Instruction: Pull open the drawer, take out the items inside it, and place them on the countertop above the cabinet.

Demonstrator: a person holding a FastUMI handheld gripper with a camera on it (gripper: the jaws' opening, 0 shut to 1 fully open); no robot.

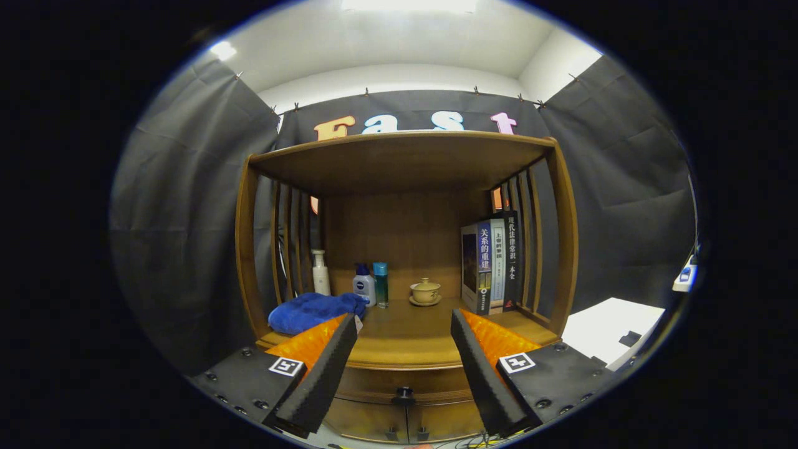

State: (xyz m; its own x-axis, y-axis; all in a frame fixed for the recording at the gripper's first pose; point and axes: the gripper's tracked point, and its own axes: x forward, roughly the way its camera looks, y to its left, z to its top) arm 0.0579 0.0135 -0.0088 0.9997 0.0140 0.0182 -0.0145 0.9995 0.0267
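"关系的重建" down one blue book spine (pixel 484 257)

The wooden countertop (pixel 405 337) carries a blue towel (pixel 315 310), bottles (pixel 365 285), teacup (pixel 425 291) and books (pixel 492 265).

Wood all round, cloth and plastic among it.
Cabinet (pixel 564 206) brown wood, smooth, satin sheen on countertop (pixel 405 333); drawer (pixel 399 380) front same wood, dark knob (pixel 404 393) on it. Blue towel (pixel 315 310) soft, matt cloth. Three bottles (pixel 365 285) smooth plastic by look. Lidded cup (pixel 425 290) on saucer, glazed ceramic, slight gloss. Books (pixel 492 265) with glossy paper covers. Gripper (pixel 404 327) open over the countertop; finger (pixel 324 368) faces rough, ribbed, matt.
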